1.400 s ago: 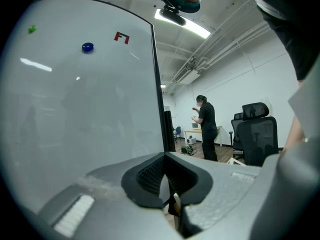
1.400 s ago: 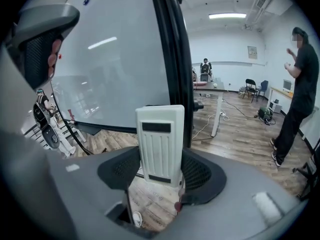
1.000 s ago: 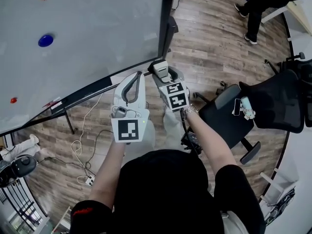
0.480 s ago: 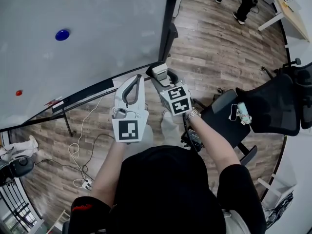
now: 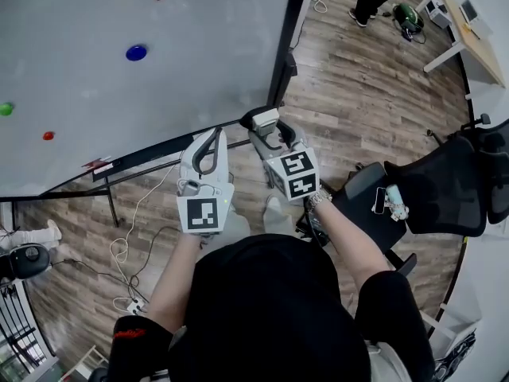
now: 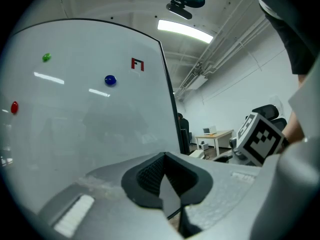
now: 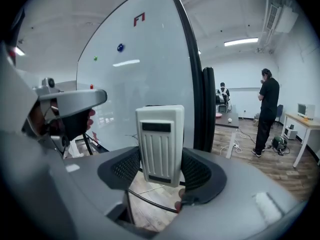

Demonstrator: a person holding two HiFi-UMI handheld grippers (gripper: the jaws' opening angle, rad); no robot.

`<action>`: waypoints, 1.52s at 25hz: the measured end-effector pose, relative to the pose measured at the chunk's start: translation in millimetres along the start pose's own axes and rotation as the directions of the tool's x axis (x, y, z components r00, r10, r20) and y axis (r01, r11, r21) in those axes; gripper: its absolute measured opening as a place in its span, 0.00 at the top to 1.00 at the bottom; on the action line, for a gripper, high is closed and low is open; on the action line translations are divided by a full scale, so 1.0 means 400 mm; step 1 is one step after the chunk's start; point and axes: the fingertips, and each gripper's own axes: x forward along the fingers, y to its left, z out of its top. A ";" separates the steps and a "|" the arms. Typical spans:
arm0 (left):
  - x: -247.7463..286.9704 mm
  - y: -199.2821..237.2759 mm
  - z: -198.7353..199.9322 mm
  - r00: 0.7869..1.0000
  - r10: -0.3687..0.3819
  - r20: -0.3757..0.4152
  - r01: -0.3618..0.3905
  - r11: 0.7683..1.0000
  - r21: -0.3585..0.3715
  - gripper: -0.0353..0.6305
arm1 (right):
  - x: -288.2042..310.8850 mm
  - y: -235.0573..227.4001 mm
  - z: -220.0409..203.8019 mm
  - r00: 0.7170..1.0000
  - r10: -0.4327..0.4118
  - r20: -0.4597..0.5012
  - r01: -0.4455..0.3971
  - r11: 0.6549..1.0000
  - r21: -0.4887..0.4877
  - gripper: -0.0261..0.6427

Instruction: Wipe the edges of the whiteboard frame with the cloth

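1. The whiteboard [image 5: 159, 94] is a single glossy white panel. Its frame [image 5: 284, 50] is a thin dark strip along the right and lower edges, and the two strips meet at the lower right corner.
2. The floor [image 5: 358, 94] is made of brown wood planks. One black mesh-backed office chair [image 5: 445, 185] stands on it, well to the right of the board. One white cable [image 5: 131, 213] lies looped on the floor below the board's lower edge.
3. One person [image 7: 267, 111] stands far beyond the frame's right edge.
4. Two grippers, both grey:
   - The left gripper [image 5: 213, 134] has its jaws closed tip to tip with nothing between them. It points at the lower frame edge, near the lower right corner and apart from it.
   - The right gripper [image 5: 269, 126] has its jaws clamped on one ribbed block [image 7: 160, 144]. The block is cream plastic, rectangular, and upright. It sits in front of the board face, with the right frame edge just beside it on the right. Contact with the frame cannot be determined.
5. Three round magnets are on the board: one blue magnet [image 5: 136, 52], one green magnet [image 5: 5, 109], and one red magnet [image 5: 48, 135].
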 end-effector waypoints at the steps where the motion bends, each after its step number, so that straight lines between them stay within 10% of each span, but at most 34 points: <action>1: -0.004 0.006 0.005 1.000 0.009 0.003 -0.009 1.000 -0.002 0.94 | -0.007 0.003 0.014 1.000 0.001 0.013 -0.001 1.000 0.001 0.57; 38: -0.159 0.101 0.190 0.984 0.092 0.156 -0.093 0.996 0.000 0.94 | -0.252 0.153 0.363 0.913 -0.065 0.403 0.092 0.995 -0.047 0.58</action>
